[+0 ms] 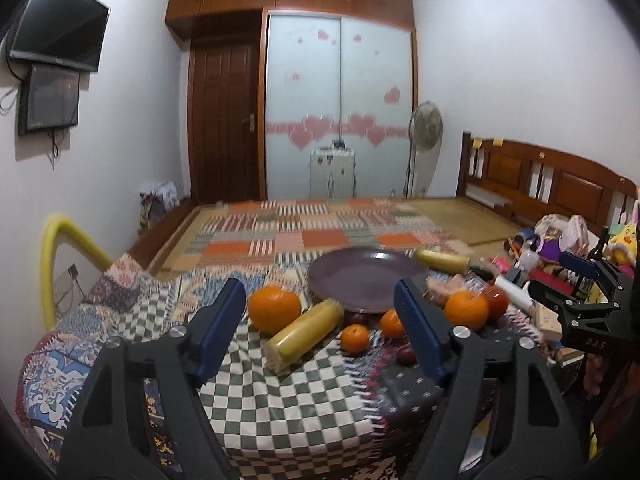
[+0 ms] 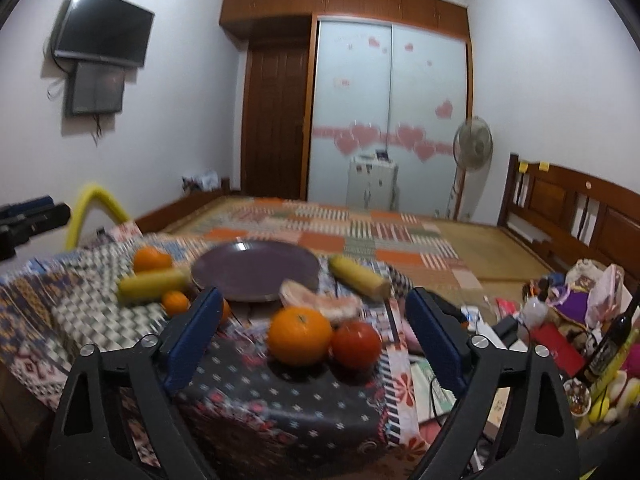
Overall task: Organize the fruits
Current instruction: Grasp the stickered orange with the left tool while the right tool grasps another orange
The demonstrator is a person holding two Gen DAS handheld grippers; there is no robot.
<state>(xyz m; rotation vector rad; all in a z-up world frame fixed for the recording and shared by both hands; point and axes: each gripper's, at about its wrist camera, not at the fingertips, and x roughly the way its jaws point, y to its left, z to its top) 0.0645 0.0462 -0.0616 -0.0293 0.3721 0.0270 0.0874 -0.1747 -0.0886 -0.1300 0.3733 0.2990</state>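
Note:
A purple plate (image 1: 362, 280) (image 2: 256, 270) sits empty on the patchwork-covered table. Around it lie oranges: a big one at left (image 1: 275, 307) (image 2: 150, 260), small ones (image 1: 354, 337) (image 2: 175, 302), and a big one at right (image 1: 467, 309) (image 2: 299, 334) beside a red tomato (image 2: 356, 344) (image 1: 498, 301). Two corn cobs lie near the plate (image 1: 305, 332) (image 2: 359, 275). My left gripper (image 1: 320, 332) is open and empty, short of the fruit. My right gripper (image 2: 316, 336) is open and empty, with the big orange and tomato between its fingers' line of sight; it also shows in the left wrist view (image 1: 576, 280).
A wrapped pink packet (image 2: 320, 300) lies by the plate. Cluttered toys, bags and a dark bottle (image 2: 608, 344) stand at the right. A yellow curved tube (image 1: 60, 248) rises at the table's left. A bed with patterned cover (image 1: 320, 228) lies behind.

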